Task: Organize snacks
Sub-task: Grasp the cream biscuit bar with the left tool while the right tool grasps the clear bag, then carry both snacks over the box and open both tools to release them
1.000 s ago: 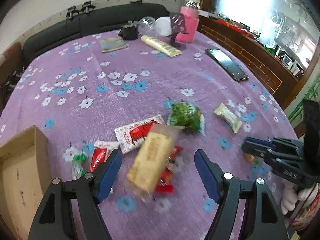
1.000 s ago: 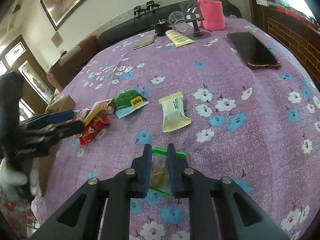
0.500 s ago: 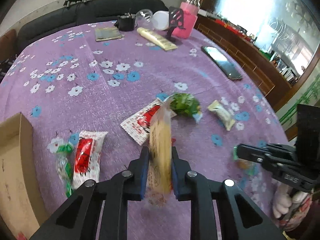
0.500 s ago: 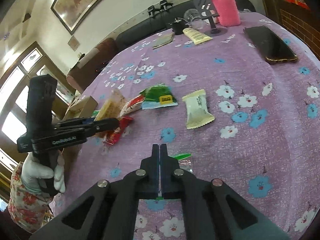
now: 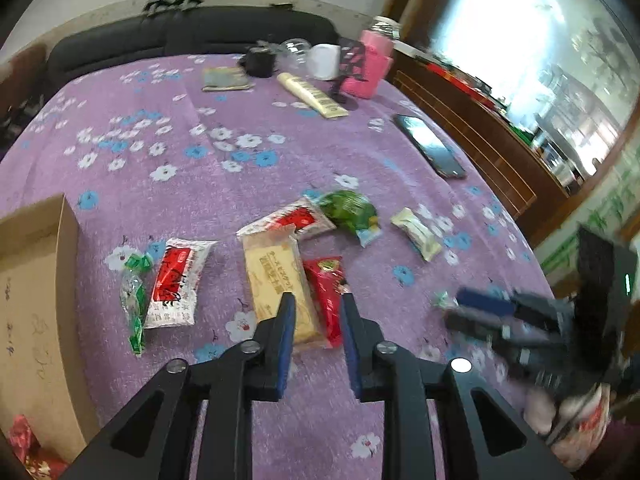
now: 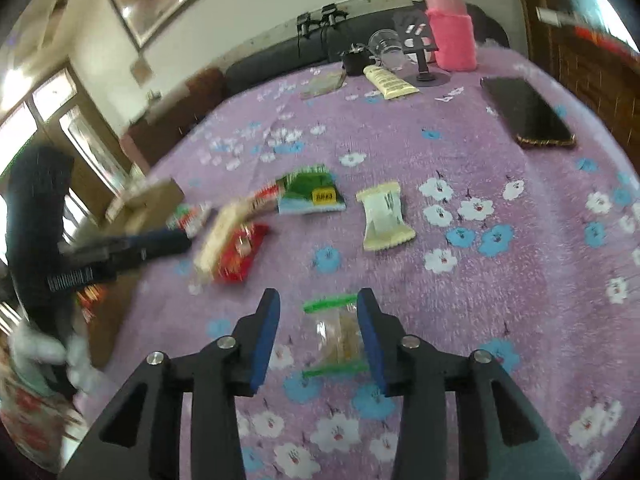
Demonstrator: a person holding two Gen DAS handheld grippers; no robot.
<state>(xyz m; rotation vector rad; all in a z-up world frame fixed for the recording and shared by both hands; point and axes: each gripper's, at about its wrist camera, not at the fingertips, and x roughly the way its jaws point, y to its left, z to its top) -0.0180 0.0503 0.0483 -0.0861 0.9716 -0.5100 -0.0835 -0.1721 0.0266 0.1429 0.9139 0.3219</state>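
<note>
Both grips let go: the left hand-held gripper (image 5: 315, 312), jaws just opening, drops the biscuit pack (image 5: 276, 280) flat on the surface (image 5: 200, 184); the right hand-held gripper (image 6: 318, 320) opens around the clear candy bag (image 6: 336, 336). Nearly everything still awaits the cardboard box (image 5: 36, 280).

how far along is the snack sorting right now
Barely started. The brown cardboard box shows only one red wrapper at its corner. Nothing is in hand: the left gripper has just been opening around the beige biscuit packet, the right gripper around the clear green-edged packet. Six other packets lie loose on the purple cloth.
</note>
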